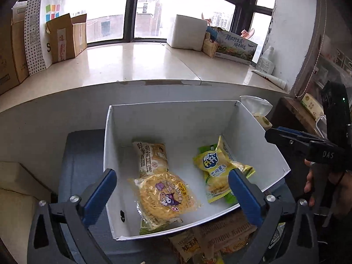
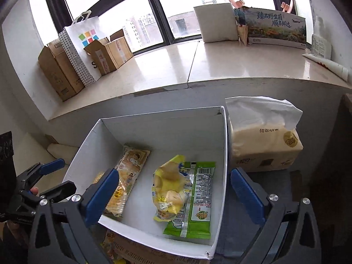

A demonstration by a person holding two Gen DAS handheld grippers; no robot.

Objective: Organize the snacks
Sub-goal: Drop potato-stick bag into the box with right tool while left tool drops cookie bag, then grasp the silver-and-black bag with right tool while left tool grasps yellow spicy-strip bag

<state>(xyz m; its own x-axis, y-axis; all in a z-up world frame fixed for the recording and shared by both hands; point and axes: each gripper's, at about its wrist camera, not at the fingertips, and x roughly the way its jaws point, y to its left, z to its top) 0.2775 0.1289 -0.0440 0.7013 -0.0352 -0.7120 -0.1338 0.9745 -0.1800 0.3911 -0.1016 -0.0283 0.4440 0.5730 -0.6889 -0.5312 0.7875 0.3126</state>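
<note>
A white open box [image 1: 123, 132] [image 2: 154, 121] holds several snack packs: a round yellow noodle-cake pack [image 1: 165, 198], a beige cookie pack [image 1: 151, 158] [image 2: 129, 171], a yellow chips bag [image 1: 216, 165] [image 2: 169, 187] and a green pack [image 2: 198, 198]. More snack packs [image 1: 211, 239] [image 2: 136, 253] lie in front of the box. My left gripper [image 1: 173, 195] is open and empty above the box's near edge. My right gripper [image 2: 173, 195] is open and empty above the box; it also shows in the left wrist view [image 1: 286, 136].
A tissue pack [image 2: 264, 143] stands right of the box. The box rests on a dark grey surface [image 1: 83, 165]. Behind is a white windowsill [image 1: 132, 66] with cardboard boxes [image 1: 68, 37], a paper bag [image 2: 83, 44], a foam box [image 2: 215, 22] and a bottle [image 1: 266, 61].
</note>
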